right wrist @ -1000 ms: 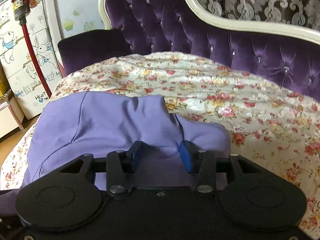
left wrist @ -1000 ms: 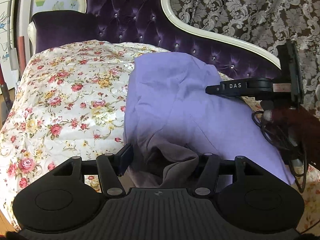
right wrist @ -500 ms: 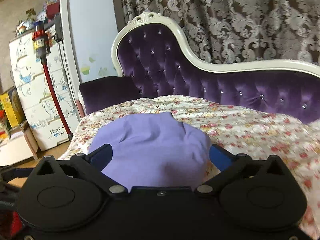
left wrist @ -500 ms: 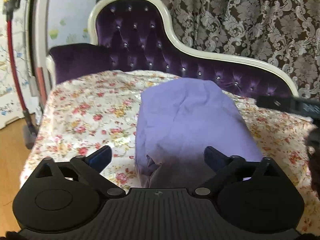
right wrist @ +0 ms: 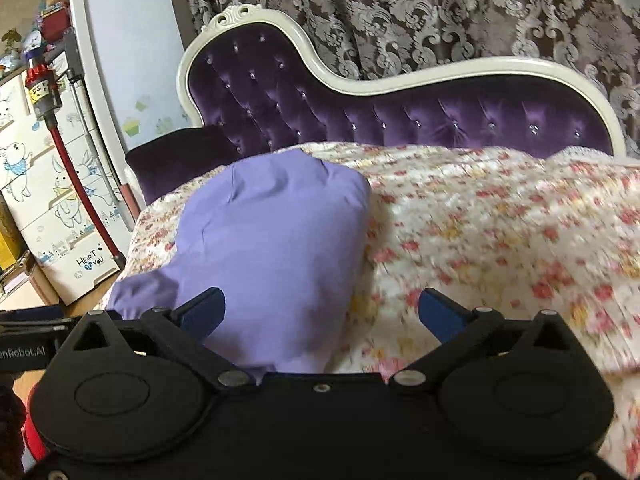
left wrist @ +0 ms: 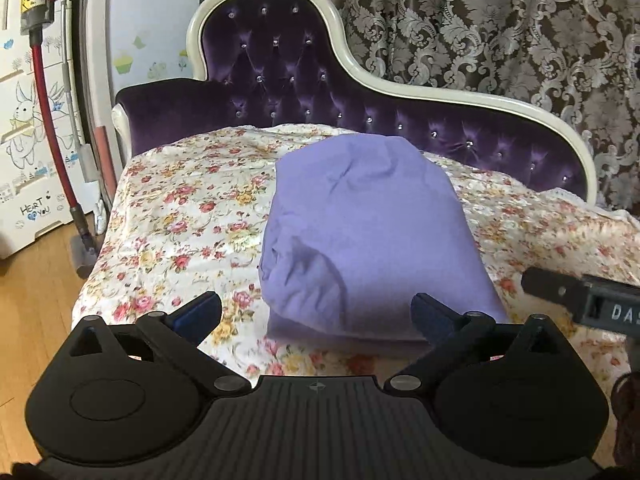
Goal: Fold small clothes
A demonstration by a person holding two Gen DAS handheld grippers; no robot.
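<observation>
A folded lavender garment (left wrist: 368, 236) lies on the floral cover (left wrist: 180, 224) of a purple chaise. In the right wrist view the garment (right wrist: 272, 248) sits left of centre. My left gripper (left wrist: 316, 316) is open and empty, raised just in front of the garment's near edge. My right gripper (right wrist: 320, 312) is open and empty, held above the garment's near right corner. The right gripper's body (left wrist: 584, 300) shows at the right edge of the left wrist view.
The tufted purple backrest (left wrist: 280, 64) with its white frame rises behind the seat, before a patterned curtain (left wrist: 480, 20). A red stick vacuum (left wrist: 48, 92) and a white cabinet with rabbit drawings (right wrist: 52, 208) stand at left on the wooden floor (left wrist: 32, 312).
Both grippers let go of the garment, opened wide and drew back and up. The garment now lies folded on the cover.
</observation>
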